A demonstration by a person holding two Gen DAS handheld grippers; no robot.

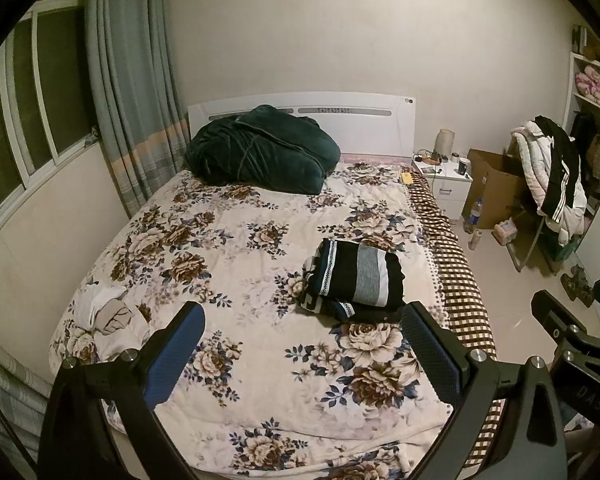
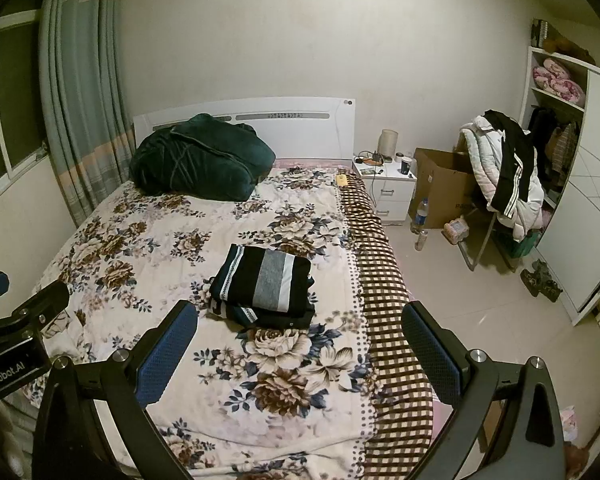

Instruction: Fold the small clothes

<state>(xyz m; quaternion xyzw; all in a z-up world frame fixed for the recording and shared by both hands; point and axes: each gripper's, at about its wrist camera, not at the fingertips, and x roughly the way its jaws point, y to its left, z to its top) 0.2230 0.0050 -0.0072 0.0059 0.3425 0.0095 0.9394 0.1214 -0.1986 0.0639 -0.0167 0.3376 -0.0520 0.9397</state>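
Left wrist view: left gripper (image 1: 302, 344) in the lower frame, fingers spread wide, nothing between them, held above the floral quilt (image 1: 236, 264). Folded striped clothes (image 1: 356, 278), black, grey and white, stacked right of centre on the quilt, just beyond the right finger tip. Loose pale clothes (image 1: 106, 312), crumpled, at the lower left edge of the bed. Dark green blanket (image 1: 260, 148) bundled at upper centre against the white headboard (image 1: 372, 120). Checked sheet (image 1: 456, 280) along the bed's right side. Nightstand (image 1: 446, 180), cardboard box (image 1: 494, 188) and a chair piled with coats (image 1: 552, 176) at right; curtain (image 1: 128, 80) at upper left. Part of the right gripper (image 1: 572, 328) at the lower right edge. Right wrist view: right gripper (image 2: 300, 344) in the lower frame, fingers likewise wide apart and empty, straddling quilt and checked sheet. Folded striped clothes (image 2: 264, 284) at centre, unobstructed, just beyond the left finger tip. Green blanket (image 2: 200, 158) upper left; wardrobe (image 2: 580, 200) at right.
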